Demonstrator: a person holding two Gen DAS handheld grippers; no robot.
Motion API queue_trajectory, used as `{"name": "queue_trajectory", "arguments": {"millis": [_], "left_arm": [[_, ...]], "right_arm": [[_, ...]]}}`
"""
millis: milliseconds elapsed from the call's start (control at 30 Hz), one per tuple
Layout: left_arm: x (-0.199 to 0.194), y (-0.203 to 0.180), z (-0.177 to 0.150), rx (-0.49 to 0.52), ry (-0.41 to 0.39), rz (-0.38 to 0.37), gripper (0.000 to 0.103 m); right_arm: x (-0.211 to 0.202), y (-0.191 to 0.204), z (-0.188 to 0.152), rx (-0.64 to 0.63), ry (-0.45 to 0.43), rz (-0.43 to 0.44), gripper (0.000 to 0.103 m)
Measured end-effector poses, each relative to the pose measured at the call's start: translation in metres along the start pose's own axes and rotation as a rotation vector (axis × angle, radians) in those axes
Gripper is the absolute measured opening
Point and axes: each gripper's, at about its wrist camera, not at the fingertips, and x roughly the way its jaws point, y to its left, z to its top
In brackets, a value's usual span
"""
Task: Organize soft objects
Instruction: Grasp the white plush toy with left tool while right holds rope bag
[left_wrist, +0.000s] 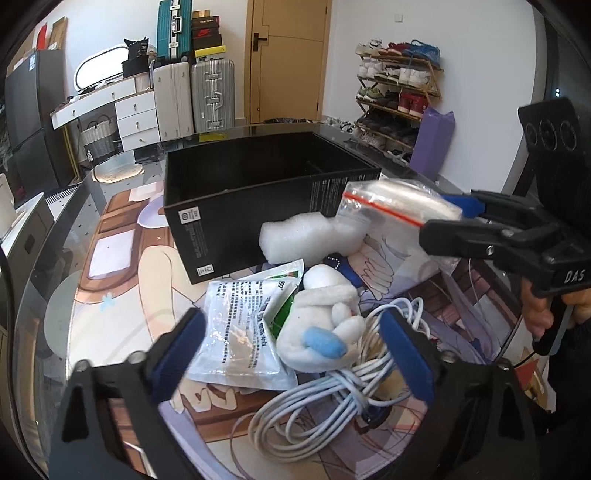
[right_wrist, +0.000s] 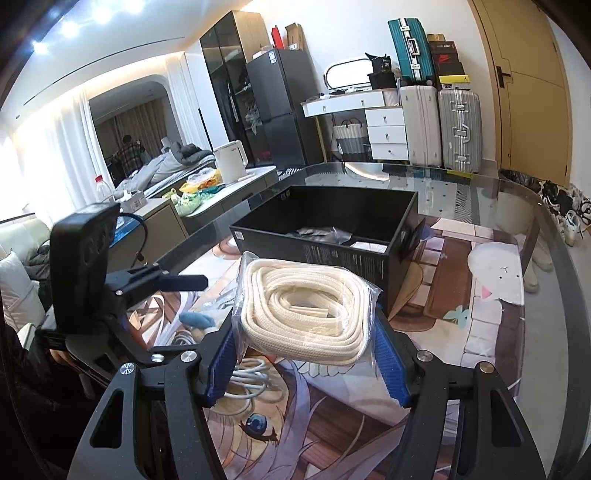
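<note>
right gripper (right_wrist: 306, 363) jaws clamped on a crinkly clear bag (right_wrist: 306, 310) of flat cream woven rope, held just in front of the matte black box (right_wrist: 332, 236), left gripper (left_wrist: 291, 354) jaws wide open over a fuzzy white plush (left_wrist: 325, 325), glossy counter (right_wrist: 517, 192)

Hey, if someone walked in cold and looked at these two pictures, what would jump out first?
First, the right gripper holding up a clear zip bag of coiled cream rope in front of the open black box. Then the pile below the open left gripper: a white plush toy, a printed pouch and a white cable bundle.
</note>
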Motion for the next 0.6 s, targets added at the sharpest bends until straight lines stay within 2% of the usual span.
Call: {"name": "queue_trajectory", "arguments": {"millis": [100,400,600], "left_arm": [[0.0009,-0.0008,0.0009,0.007,-0.001,0.0,0.082],[0.0033,-0.0068,-0.0026,0.04,0.018,-0.004,0.044],[-0.0051,-0.0075,-0.0024,0.029,-0.011,-0.036,0.039]], "right_arm": [[-0.0007,0.0009,-0.001,0.001,0.001,-0.004,0.068],[0.0,0.0028,-0.0016,-0.005,0.009,-0.015,0.068],[-0.0004,0.0034,-0.0015,-0.003,0.008,-0.02,0.068]]}}
